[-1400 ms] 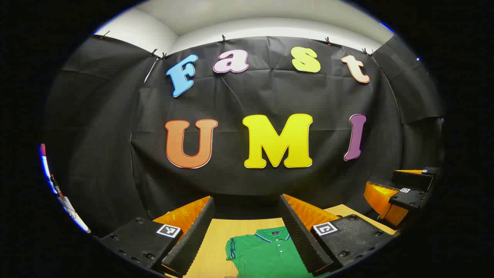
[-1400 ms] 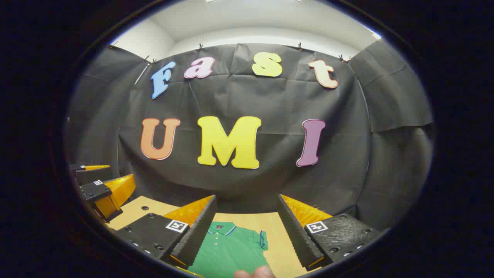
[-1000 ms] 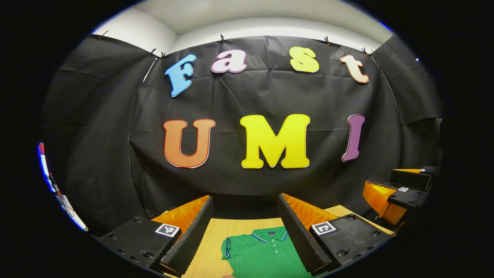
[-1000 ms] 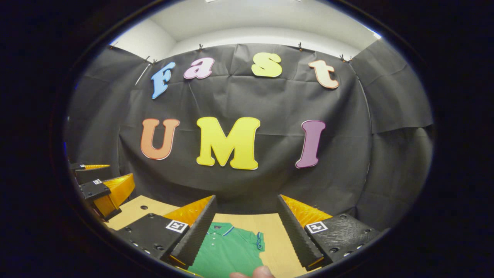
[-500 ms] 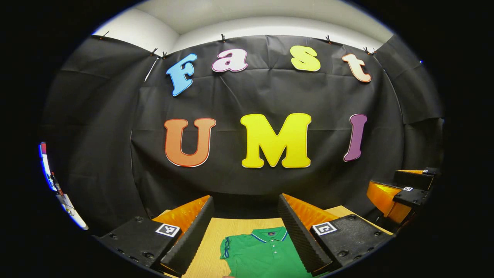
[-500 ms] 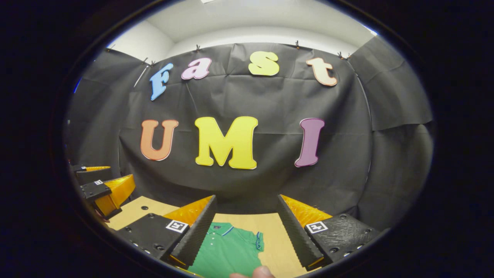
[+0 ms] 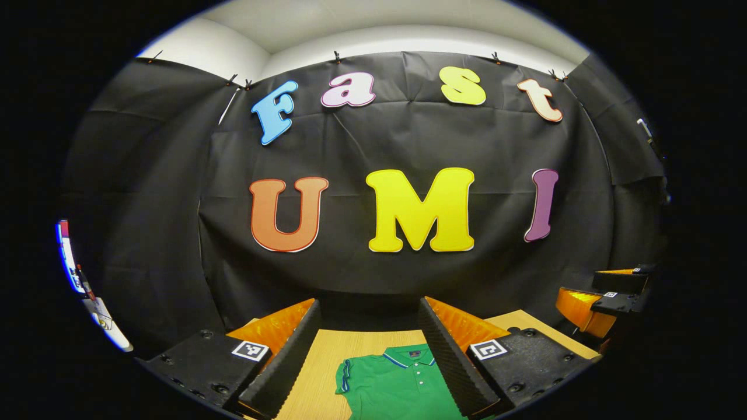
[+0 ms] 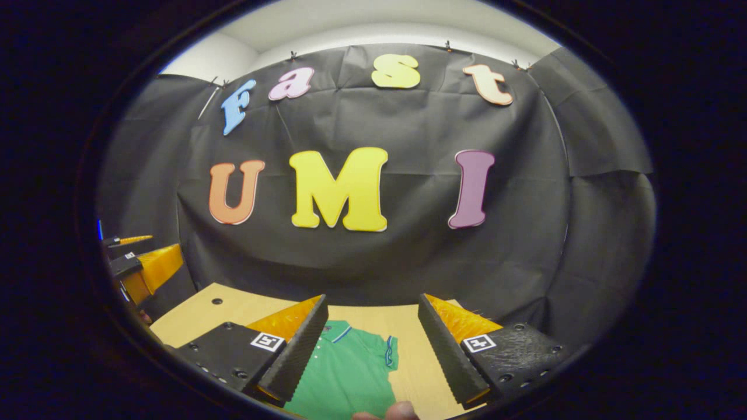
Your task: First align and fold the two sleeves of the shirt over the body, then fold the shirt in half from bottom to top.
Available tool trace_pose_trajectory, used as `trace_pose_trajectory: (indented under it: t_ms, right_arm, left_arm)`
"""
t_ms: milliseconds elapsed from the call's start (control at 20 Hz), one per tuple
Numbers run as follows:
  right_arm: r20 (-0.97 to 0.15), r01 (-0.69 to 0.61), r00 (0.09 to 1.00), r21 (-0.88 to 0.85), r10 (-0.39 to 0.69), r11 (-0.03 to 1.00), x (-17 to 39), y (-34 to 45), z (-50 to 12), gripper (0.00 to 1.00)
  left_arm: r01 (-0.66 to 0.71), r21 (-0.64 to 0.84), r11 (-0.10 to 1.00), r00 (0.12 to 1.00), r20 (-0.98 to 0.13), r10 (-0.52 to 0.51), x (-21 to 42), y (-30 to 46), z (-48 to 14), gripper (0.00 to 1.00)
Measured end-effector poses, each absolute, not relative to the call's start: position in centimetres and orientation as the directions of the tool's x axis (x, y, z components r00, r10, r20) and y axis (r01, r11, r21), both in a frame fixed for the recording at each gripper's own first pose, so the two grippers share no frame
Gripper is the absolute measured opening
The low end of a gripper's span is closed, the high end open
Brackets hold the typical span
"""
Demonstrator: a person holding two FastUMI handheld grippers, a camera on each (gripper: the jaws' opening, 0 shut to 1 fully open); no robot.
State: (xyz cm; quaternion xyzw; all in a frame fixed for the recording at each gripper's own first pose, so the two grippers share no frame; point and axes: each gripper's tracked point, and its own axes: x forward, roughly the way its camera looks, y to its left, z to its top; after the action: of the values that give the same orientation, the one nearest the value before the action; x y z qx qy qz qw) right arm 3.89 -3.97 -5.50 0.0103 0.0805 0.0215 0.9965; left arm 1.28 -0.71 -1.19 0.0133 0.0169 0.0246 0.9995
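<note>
- Left gripper view: the left gripper (image 7: 369,344) is held above the wooden table (image 7: 318,373), its fingers spread wide apart with nothing between them.
- Between those fingers, low in the view, the green shirt (image 7: 392,386) lies flat on the table, collar (image 7: 408,356) toward the black cloth wall (image 7: 408,140) and button placket facing up.
- One short sleeve (image 7: 344,376) is seen on the shirt's left side in this view, its blue-trimmed cuff lying against the body.
- At the far right of this view the right gripper shows above the table's edge, well apart from the shirt.
- Right gripper view: at the far left the left gripper shows, off to the side of the table (image 8: 192,315).
- The right gripper (image 8: 372,335) is also held above the table, fingers spread wide, gripping nothing.
- Between its fingers the shirt (image 8: 344,373) lies flat, collar (image 8: 334,332) toward the wall (image 8: 408,116), with a sleeve (image 8: 390,353) on its right side in this view.
- At the bottom edge a fingertip (image 8: 400,411) of the person's hand peeks in, just in front of the shirt.
</note>
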Motion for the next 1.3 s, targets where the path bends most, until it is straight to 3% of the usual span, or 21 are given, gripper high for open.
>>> trace_pose_trajectory:
  t_ms: [500, 1000, 1300]
  right_arm:
    - [-0.351, -0.078, 0.935, -0.045, 0.057, 0.996, 9.6, -5.1, -14.9, 0.95]
    - [-0.594, -0.075, 0.804, -0.053, 0.029, 0.996, 16.6, -7.1, -28.2, 0.96]
    - [-0.681, -0.088, 0.732, -0.07, 0.017, 0.994, 20.0, -7.6, -34.6, 0.96]
  left_arm:
    - [-0.071, 0.025, 0.997, 0.997, -0.04, 0.072, 2.5, -0.1, -1.7, 1.0]
    - [-0.134, 0.044, 0.99, 0.988, -0.073, 0.137, 3.6, 0.9, -2.4, 1.0]
    - [-0.151, 0.058, 0.987, 0.985, -0.071, 0.155, 4.0, 1.1, -2.3, 1.0]
